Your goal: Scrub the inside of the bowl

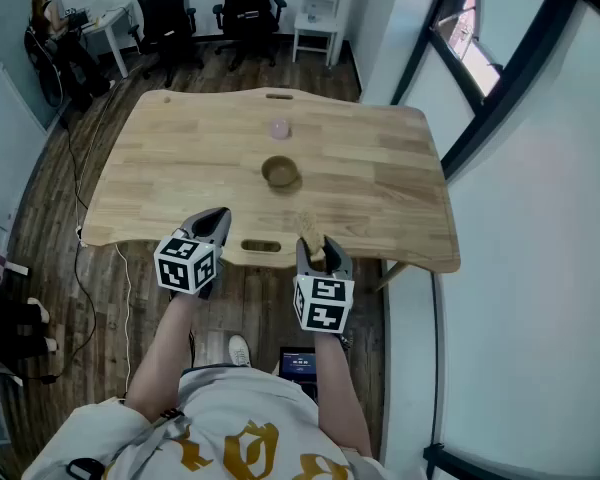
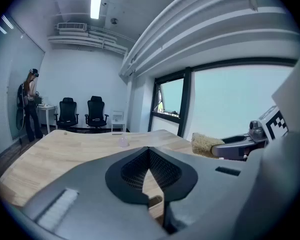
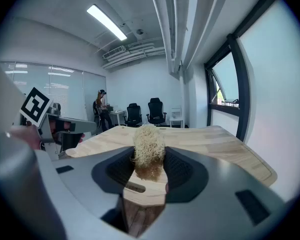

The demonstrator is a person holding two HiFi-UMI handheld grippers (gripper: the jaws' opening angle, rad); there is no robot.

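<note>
A brown bowl [image 1: 280, 172] stands upright in the middle of the wooden table [image 1: 170, 168]. My right gripper [image 1: 318, 251] hovers over the table's near edge, short of the bowl, shut on a pale fibrous scrubber [image 1: 309, 230]. In the right gripper view the scrubber [image 3: 148, 151] sticks up between the jaws and hides the bowl. My left gripper [image 1: 218, 220] hangs at the near edge, left of the right one, its jaws closed together [image 2: 149, 150] with nothing in them. The scrubber [image 2: 205, 144] shows at the right of the left gripper view.
A small pink object [image 1: 280, 128] sits beyond the bowl. Black office chairs [image 1: 248, 8], a white side table [image 1: 317, 23] and a person [image 1: 52, 28] are past the far edge. A glass wall [image 1: 480, 98] runs along the right. A laptop [image 1: 298, 363] lies on the floor.
</note>
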